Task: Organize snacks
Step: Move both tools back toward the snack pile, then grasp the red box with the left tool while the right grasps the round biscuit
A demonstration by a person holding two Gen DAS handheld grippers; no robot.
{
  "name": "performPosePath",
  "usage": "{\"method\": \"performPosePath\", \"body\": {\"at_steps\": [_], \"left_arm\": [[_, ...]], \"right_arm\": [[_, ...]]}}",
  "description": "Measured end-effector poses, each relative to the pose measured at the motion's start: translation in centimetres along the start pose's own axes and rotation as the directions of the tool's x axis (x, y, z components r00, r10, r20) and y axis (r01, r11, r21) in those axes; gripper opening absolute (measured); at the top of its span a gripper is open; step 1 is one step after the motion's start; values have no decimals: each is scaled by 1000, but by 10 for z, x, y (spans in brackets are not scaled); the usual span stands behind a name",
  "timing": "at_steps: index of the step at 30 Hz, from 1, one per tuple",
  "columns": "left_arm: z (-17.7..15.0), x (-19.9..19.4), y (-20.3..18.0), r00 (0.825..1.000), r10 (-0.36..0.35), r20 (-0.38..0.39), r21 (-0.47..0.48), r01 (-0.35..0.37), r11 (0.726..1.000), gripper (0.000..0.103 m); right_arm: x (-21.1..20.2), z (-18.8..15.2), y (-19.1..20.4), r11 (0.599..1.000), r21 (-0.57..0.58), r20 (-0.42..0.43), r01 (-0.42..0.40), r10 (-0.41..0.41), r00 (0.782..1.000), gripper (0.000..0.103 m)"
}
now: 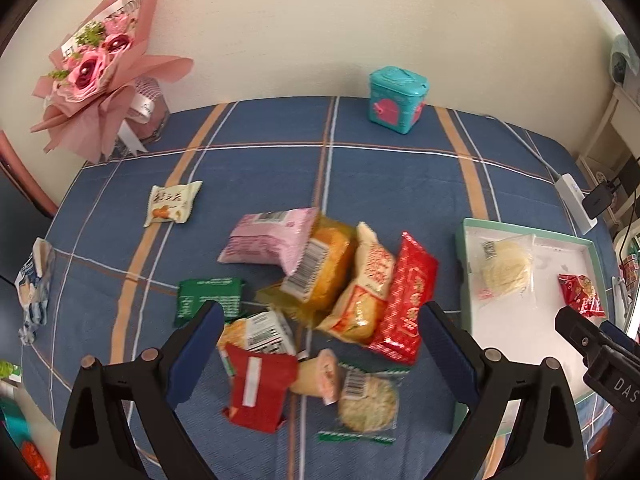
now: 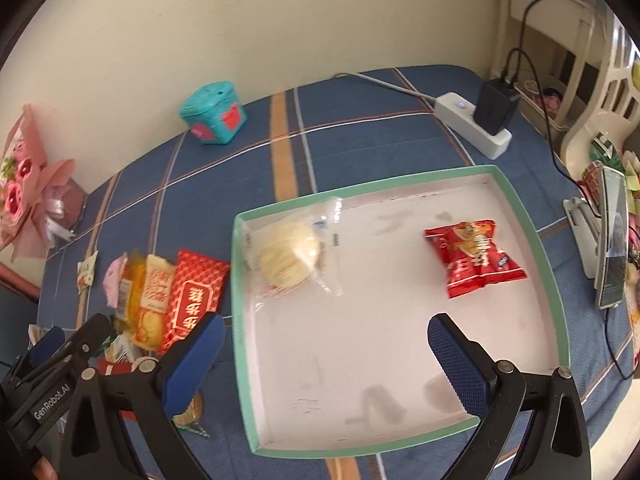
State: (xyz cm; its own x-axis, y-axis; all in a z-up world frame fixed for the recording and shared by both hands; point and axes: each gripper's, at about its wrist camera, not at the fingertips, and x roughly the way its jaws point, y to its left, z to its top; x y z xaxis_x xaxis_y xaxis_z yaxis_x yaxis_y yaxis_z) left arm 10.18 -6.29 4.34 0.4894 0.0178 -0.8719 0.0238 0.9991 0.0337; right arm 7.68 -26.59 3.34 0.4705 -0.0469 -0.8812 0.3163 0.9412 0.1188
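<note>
Right wrist view: white, green-rimmed tray (image 2: 554, 264) holding two wrapped snacks.

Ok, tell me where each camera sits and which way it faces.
Left wrist: on the left gripper, open, facing down at the snack pile; the right gripper shows at right.
Right wrist: on the right gripper, open over the tray; the left gripper shows at left.
Shared: tray, teal tin, bouquet, blue plaid cloth.

Left view looks down near the snack pile; right view over the green-rimmed white cardboard tray (image 2: 554, 264); both share it (image 1: 464, 240).
</note>
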Motion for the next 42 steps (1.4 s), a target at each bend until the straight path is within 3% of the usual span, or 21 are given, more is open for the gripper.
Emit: {"method": "performPosePath", "body": {"at_steps": [13,18,22,28,33,42], "left_arm": [[-22,3,64,998,-10,-54,-129,3,992,98],[-34,18,75,993,-21,-113,-155,3,988,97],[-44,27,84,989,-14,-149,-179,-13,984,96],[-53,32,93,985,-63,-161,-226,25,974,96],[-53,35,88,980,-96,-172,-209,59,976,95],[-59,52,75,963,-122,-242,-177,80,981,72]], "right_arm": [[-1,-34,77,987,-155,-28,-41,37,999,103],[8,-49,102,978,-193,-75,-79,66,995,102],[15,-61,113,975,-213,-98,-72,52,994,99],[25,-71,120,971,-222,-140,-87,57,989,92],[34,-77,128,966,-235,-165,-104,66,984,87],[58,-88,138,962,-252,-224,-101,44,974,77]]}}
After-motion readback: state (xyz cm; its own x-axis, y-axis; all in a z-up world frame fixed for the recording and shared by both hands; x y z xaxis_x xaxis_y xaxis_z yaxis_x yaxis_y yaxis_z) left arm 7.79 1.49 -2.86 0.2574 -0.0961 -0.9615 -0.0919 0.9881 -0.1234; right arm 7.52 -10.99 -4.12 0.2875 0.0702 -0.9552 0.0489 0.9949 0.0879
